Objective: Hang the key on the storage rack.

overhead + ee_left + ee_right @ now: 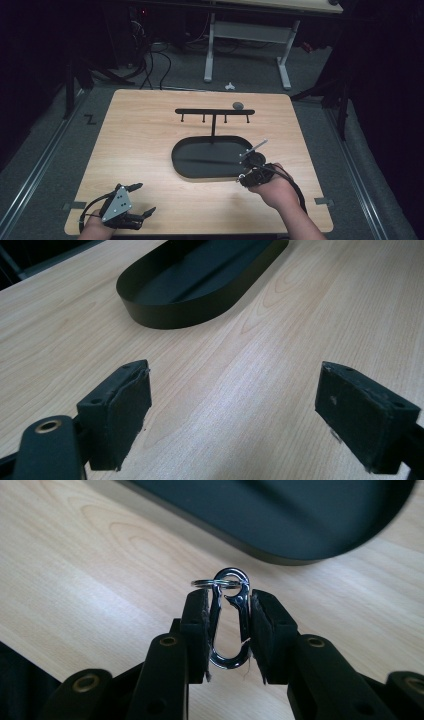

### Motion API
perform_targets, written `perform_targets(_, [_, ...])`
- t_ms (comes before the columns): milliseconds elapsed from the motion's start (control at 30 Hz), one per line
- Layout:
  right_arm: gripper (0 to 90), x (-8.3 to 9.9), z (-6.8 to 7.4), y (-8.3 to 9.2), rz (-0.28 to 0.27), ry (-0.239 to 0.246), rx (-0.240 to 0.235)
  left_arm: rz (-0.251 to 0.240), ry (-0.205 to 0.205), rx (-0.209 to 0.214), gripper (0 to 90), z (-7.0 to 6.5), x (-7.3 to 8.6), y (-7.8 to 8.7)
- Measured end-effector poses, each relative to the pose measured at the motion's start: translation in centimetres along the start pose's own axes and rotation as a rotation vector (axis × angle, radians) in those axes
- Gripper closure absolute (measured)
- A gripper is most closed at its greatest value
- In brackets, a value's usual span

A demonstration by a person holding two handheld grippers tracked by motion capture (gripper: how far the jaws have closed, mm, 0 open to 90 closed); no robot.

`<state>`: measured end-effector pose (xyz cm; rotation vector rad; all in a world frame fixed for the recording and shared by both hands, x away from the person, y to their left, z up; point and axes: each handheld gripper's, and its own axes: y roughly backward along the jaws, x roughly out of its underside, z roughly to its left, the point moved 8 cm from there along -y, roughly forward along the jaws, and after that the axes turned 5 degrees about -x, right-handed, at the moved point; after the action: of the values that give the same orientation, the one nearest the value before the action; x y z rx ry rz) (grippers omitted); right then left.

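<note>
Clip pinched, hook rack up-frame

Your right gripper (229,630) is closed on the metal snap clip (230,625) — long axis along the jaws, ring outermost — low right of the tray (182,162); the hook rack (215,112) lies beyond, toward upper centre. Your left gripper (232,415) idles, jaws spread, lower left.

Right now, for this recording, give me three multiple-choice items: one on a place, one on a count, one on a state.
1. Where is the oval black tray?
A. on the floor
B. mid-table, below the rack
C. hanging from the rack

2. How many pegs hang under the rack's bar?
A. two
B. four
C. seven

3. The right hand-held gripper is:
A. wide open
B. shut on a metal clip
C. shut on a pen

Answers: 1 B, high view shows it; 2 B, four pegs hang there; 3 B, pads squeeze the clip.
</note>
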<state>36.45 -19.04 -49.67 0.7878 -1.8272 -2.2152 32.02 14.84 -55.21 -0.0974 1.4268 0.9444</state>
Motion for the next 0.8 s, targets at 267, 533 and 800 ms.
perform_targets(267, [69.9,-0.1,-1.9,1.9,-0.026,-0.046,0.014,0.001,-0.001,0.001,15.3,0.0,0.0,0.0])
perform_targets(533, [69.9,0.1,-3.4,3.0,-0.030,-0.076,0.033,0.001,0.000,0.002,15.3,0.0,0.0,0.0])
perform_targets(800, [70.0,0.2,-4.0,3.7,-0.044,-0.094,0.039,0.004,0.000,0.004,15.3,-0.1,0.0,-0.1])
